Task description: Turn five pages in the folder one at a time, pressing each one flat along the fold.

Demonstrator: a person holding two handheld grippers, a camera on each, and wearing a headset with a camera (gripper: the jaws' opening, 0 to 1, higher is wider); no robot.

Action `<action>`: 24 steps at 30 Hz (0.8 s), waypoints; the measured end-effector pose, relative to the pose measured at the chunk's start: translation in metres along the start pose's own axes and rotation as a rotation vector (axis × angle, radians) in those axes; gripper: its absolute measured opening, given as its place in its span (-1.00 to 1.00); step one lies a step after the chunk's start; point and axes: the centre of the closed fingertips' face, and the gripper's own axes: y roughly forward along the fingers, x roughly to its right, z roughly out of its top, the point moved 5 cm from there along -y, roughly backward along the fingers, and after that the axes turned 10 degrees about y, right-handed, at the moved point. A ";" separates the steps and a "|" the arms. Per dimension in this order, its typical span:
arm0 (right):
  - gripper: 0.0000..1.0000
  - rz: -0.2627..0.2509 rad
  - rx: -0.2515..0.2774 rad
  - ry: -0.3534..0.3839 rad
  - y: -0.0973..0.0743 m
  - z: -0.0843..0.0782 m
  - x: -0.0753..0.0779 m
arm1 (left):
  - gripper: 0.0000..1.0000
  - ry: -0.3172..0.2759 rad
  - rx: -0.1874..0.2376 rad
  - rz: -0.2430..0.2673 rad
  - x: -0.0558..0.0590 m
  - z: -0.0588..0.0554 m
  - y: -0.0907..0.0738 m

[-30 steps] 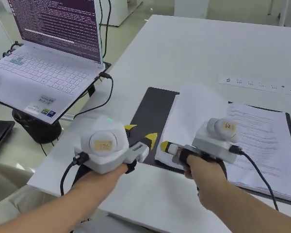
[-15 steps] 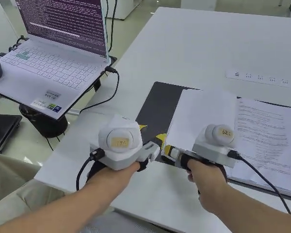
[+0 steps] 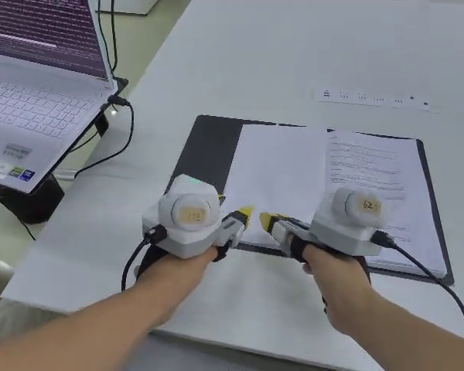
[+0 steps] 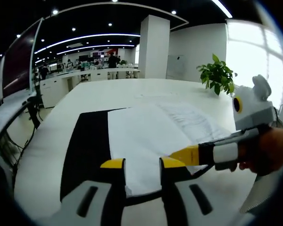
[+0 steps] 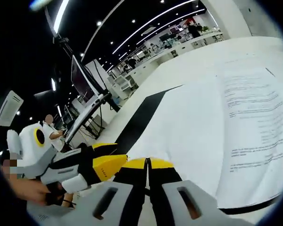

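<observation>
Facing each other at the near edge of the folder (image 3: pixel 205 151), the left tool (image 3: pixel 243 214) was seen with its jaws apart and the right tool (image 3: pixel 266 222), at its 3 o'clock, with jaws pressed together; whether paper was pinched could not be told. At 12 o'clock the folder was spread open on the desk (image 3: pixel 255 62), a blank page (image 3: pixel 282 174) laid flat beside a printed sheet (image 3: pixel 371 170). A laptop (image 3: pixel 31 116) was set at 10 o'clock, a power strip (image 3: pixel 375 98) farthest at 1 o'clock.

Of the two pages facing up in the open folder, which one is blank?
The left page, beside the black inner cover: it is plain white, while the right page carries printed lines of text.
</observation>
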 end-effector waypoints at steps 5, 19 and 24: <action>-1.00 -0.027 0.053 -0.009 -0.010 0.021 0.022 | -0.47 0.019 -0.058 0.009 0.008 -0.019 0.011; -1.00 -0.053 0.133 -0.159 0.001 0.076 0.050 | -0.49 0.069 -0.038 0.052 0.007 -0.047 0.010; -1.00 -0.059 0.100 -0.165 0.015 0.080 0.064 | -0.49 0.070 -0.039 0.051 0.006 -0.047 0.013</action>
